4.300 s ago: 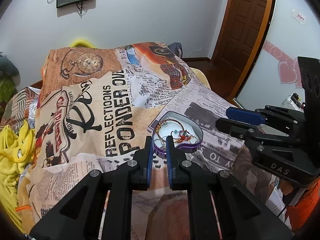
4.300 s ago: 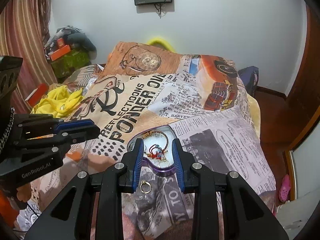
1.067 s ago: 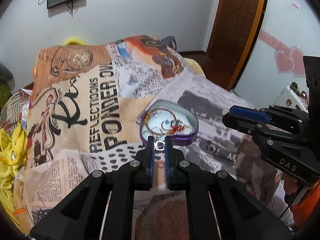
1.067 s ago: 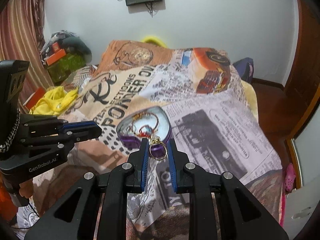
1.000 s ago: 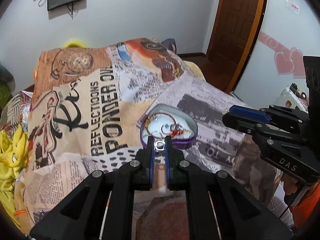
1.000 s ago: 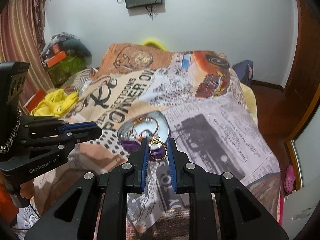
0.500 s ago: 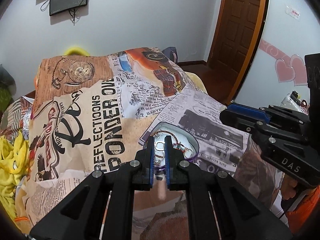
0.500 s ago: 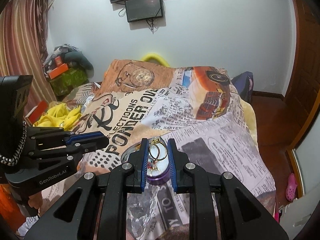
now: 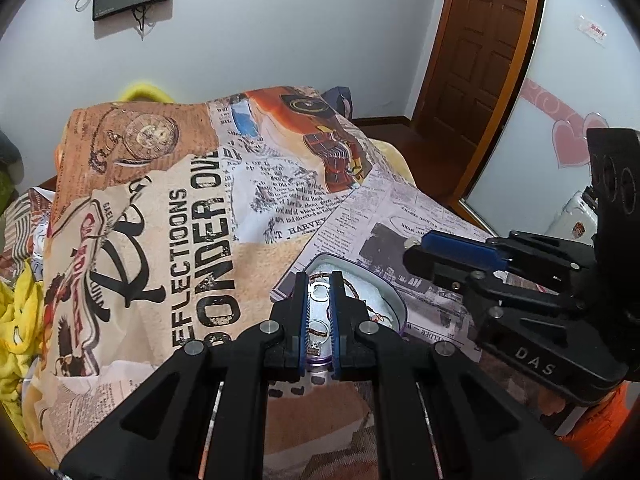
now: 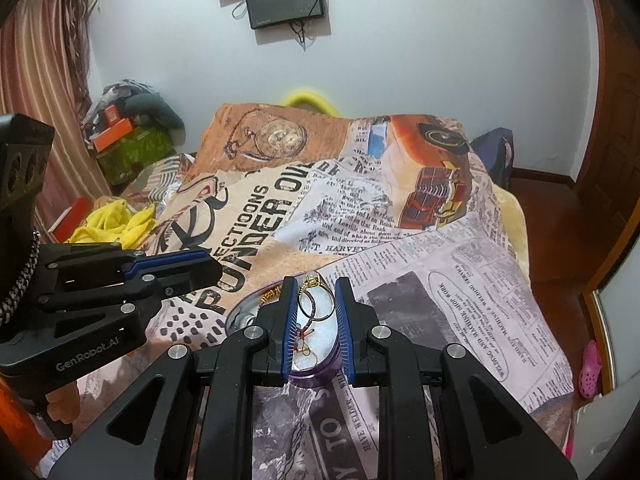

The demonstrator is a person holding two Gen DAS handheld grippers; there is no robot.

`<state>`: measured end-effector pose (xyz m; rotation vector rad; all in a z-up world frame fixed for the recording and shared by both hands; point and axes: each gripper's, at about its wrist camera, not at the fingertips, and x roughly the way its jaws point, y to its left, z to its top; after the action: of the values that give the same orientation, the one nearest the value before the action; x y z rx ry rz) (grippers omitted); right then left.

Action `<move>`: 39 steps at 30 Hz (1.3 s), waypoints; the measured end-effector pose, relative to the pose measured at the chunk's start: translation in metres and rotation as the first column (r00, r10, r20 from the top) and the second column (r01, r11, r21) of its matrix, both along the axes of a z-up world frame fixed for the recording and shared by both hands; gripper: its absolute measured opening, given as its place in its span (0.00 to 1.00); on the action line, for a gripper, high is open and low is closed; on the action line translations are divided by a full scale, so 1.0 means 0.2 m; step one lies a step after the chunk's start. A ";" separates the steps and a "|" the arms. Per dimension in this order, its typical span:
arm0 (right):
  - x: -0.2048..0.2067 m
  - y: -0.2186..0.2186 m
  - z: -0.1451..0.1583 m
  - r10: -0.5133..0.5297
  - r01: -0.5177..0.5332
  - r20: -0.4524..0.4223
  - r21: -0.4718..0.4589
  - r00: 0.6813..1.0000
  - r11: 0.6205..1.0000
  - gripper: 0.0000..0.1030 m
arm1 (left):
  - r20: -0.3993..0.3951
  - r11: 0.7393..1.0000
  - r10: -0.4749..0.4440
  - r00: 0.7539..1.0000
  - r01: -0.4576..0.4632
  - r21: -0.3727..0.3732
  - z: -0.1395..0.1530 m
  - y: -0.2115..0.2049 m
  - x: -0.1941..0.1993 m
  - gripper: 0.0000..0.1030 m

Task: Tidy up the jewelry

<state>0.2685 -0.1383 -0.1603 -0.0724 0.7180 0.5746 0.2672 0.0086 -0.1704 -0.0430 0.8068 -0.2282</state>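
**Operator:** Where does everything stand?

**Spotter:** Start with the bed (image 9: 180,220). Its newspaper-print cover carries the whole job. The heart-shaped tin (image 9: 397,305) sits on it, right under both of your tools. That is the change: a second ago you held both pieces short of the tin's near edge, and now each has been carried forward so it hangs over the tin's open inside.

**Operator:** And the fingers?

**Spotter:** Your left gripper (image 9: 319,280) is drawn in narrow, pinching the small silver ring (image 9: 319,289) at its very tips. Your right gripper (image 10: 316,284) is a little wider, and the gold hoop ring (image 10: 316,304) stands upright between its blue pads. Neither piece has slipped on the way over. A beaded bracelet (image 10: 301,334) and other bits already lie in the tin beneath.

**Operator:** So what does that mean?

**Spotter:** I'd say the carrying is done and only the release is left. Both pieces look to be inside the rim's outline, so easing your fingers apart should drop them in. You might lower first, since the bed is soft and a ring that catches the rim could bounce off into the folds.
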 end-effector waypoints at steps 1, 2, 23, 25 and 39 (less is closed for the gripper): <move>0.01 0.00 -0.01 0.001 -0.001 -0.005 0.000 1.000 1.000 0.16 | -0.006 1.000 -0.001 1.000 0.001 0.000 -0.01 0.00 0.01 0.07; 0.02 0.01 -0.02 0.002 -0.002 -0.009 -0.003 1.000 1.000 0.16 | -0.013 1.000 -0.002 1.000 0.002 -0.002 -0.03 0.00 0.02 0.07; 0.12 0.07 -0.17 0.030 -0.034 -0.112 -0.037 0.993 0.999 0.17 | -0.116 0.998 -0.031 0.993 0.025 -0.051 -0.20 0.00 0.15 0.07; 0.12 0.07 -0.17 0.028 -0.033 -0.112 -0.038 0.993 0.999 0.17 | -0.117 0.998 -0.029 0.993 0.023 -0.053 -0.20 0.00 0.15 0.07; 0.10 0.06 -0.12 0.024 -0.029 -0.122 -0.041 0.992 0.999 0.26 | -0.060 1.000 0.004 0.998 -0.005 -0.029 -0.06 0.03 0.05 0.08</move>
<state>0.2885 -0.1262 -0.1842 -0.0876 0.8486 0.5923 0.2771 0.0154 -0.1819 -0.0794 0.8630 -0.2353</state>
